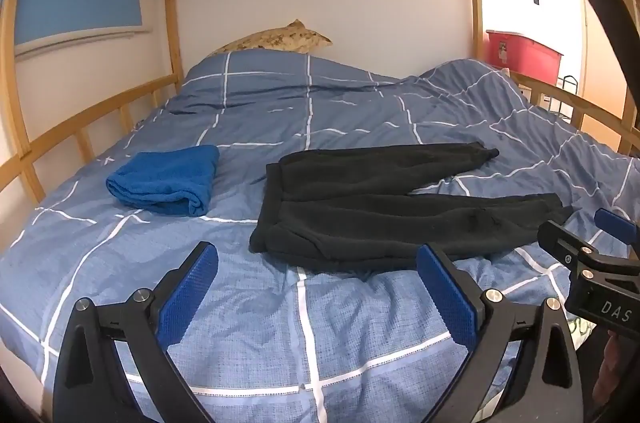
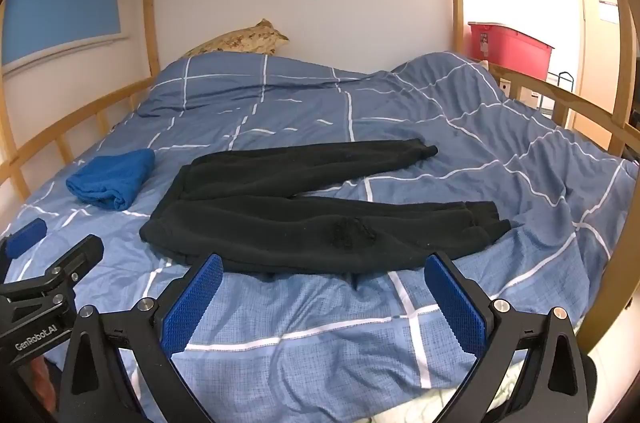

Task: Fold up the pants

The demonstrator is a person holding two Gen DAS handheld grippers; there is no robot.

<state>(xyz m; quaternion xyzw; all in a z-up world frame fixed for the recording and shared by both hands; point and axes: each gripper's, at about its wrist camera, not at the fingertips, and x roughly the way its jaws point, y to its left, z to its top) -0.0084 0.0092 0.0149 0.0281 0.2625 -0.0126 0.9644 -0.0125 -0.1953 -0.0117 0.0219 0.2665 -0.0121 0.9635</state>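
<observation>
From the left wrist, the left gripper (image 1: 318,267) hung wide apart and empty over the near edge of the blue checked duvet (image 1: 280,335). The black pants (image 1: 384,219) lay flat just beyond it, waistband to the left, legs splayed rightward. A folded blue towel (image 1: 164,179) sat beside the waistband.

From the right wrist, the right gripper (image 2: 324,277) also stood wide and empty, near the pants (image 2: 304,219). A patterned pillow (image 2: 240,41) lay against the far wall.
</observation>
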